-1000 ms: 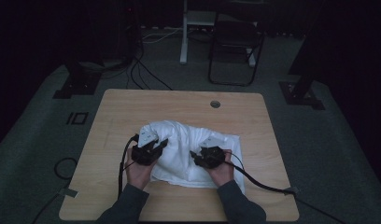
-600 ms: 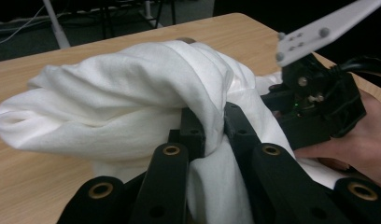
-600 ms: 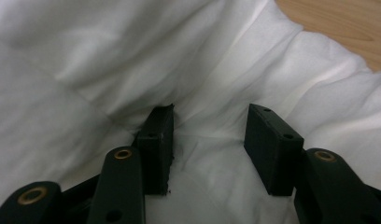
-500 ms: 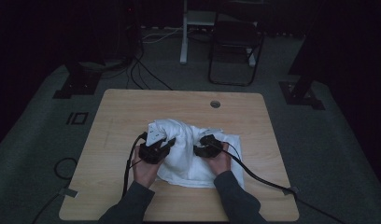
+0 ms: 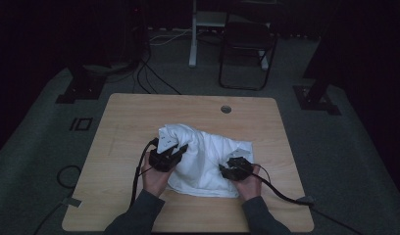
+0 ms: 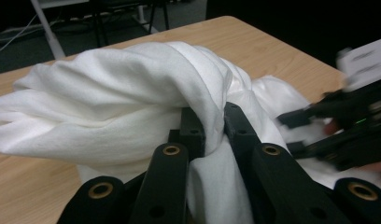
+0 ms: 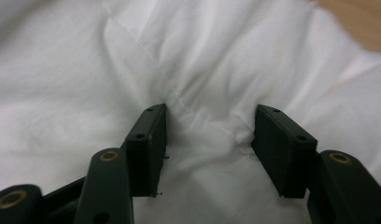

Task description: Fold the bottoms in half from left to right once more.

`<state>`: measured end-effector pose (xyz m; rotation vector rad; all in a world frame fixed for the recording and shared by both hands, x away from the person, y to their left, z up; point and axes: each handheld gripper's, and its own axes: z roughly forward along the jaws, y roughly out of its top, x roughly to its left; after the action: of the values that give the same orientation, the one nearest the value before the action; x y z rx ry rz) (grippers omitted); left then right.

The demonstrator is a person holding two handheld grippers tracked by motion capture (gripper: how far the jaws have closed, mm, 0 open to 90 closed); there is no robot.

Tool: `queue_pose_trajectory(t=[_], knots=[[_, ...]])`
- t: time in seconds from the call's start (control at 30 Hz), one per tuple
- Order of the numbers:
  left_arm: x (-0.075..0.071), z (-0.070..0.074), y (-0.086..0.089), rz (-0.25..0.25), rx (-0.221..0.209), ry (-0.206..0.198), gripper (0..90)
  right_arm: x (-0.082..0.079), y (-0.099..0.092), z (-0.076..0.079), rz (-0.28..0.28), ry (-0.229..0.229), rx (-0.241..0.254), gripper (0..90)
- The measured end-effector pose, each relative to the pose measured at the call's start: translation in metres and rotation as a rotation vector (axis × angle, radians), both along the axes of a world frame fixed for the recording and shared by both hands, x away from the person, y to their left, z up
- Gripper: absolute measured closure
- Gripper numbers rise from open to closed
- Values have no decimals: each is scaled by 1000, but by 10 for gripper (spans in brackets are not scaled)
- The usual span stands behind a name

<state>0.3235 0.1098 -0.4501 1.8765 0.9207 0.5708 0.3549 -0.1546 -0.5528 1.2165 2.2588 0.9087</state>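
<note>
A white cloth (image 5: 208, 159) lay crumpled on the wooden desk (image 5: 124, 122), bunched toward the near middle of it. The left gripper (image 6: 213, 128) had its jaws clenched on a fold of that cloth: a thick twisted roll of fabric passed between the two jaws and rose up and away to their left, draping over the left jaw, with more cloth hanging down between them. The right gripper (image 7: 208, 140) pressed down onto the flat spread of the cloth with its jaws apart, having just been opening further; a low ridge of fabric sat between them, touched by both jaw tips but not pinched. In the high view both hands sat on the cloth's near edge.
</note>
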Motion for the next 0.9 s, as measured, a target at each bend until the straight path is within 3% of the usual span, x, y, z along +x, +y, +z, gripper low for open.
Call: queue_pose_trajectory(t=[0.13,0.3,0.33,0.4,0.5,0.57,0.6,0.67,0.73,0.87,0.9], knots=[[-2,5,-5,-7,7,-16,813,8,19,-3,54,-3,43,455],[0,3,-6,-5,25,-14,813,11,45,-2,143,-4,60,419],[0,3,-5,-4,25,-13,813,8,45,3,175,-6,94,379],[0,3,-3,-2,25,-16,813,1,31,11,170,-32,153,381],[0,4,-1,1,22,-18,814,-8,4,17,99,-77,154,382],[0,5,-3,-2,20,-15,814,-7,-5,12,60,-45,126,382],[0,5,-5,-5,19,-15,814,-4,-6,5,40,-5,102,392],[-1,7,-10,-19,25,-19,814,0,-1,-6,40,33,99,419],[-2,9,-15,-31,29,-24,814,4,7,-10,41,38,146,451],[-1,12,-23,-46,30,-31,814,5,29,-10,60,20,116,468],[-1,13,-32,-64,35,-37,814,5,35,-10,72,19,114,462]])
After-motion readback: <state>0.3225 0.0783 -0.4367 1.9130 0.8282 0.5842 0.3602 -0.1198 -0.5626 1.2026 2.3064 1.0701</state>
